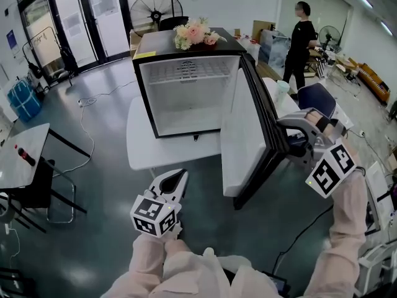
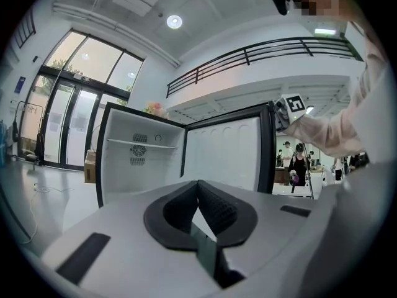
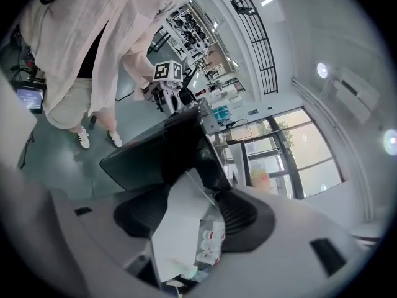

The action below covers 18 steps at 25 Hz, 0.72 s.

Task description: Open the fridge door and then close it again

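Standing open, black fridge door (image 1: 243,143), white inside, edge between spread right fingers (image 3: 239,213), left fingers (image 2: 218,207) closed

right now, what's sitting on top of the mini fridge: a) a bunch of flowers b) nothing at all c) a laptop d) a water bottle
a: a bunch of pink and cream flowers lies on the black top of the mini fridge, whose door stands open.
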Tool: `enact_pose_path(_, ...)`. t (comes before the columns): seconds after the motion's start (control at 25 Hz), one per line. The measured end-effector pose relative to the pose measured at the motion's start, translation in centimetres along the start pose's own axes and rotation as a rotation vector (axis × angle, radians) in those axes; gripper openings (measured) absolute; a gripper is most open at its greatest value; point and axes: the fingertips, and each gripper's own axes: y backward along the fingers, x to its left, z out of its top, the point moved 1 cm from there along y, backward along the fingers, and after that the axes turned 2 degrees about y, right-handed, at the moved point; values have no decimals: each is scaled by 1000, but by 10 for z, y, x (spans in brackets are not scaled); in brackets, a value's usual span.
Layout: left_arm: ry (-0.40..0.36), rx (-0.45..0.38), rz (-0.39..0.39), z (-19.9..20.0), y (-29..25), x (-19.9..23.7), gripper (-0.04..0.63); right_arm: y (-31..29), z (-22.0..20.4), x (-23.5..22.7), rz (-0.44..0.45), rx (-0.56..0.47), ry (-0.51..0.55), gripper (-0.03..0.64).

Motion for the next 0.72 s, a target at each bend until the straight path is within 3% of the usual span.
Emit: enact_pose_path(0.72,-25,18,2,-4,-1,3,11,8,-14,3,4,-5,-25,253)
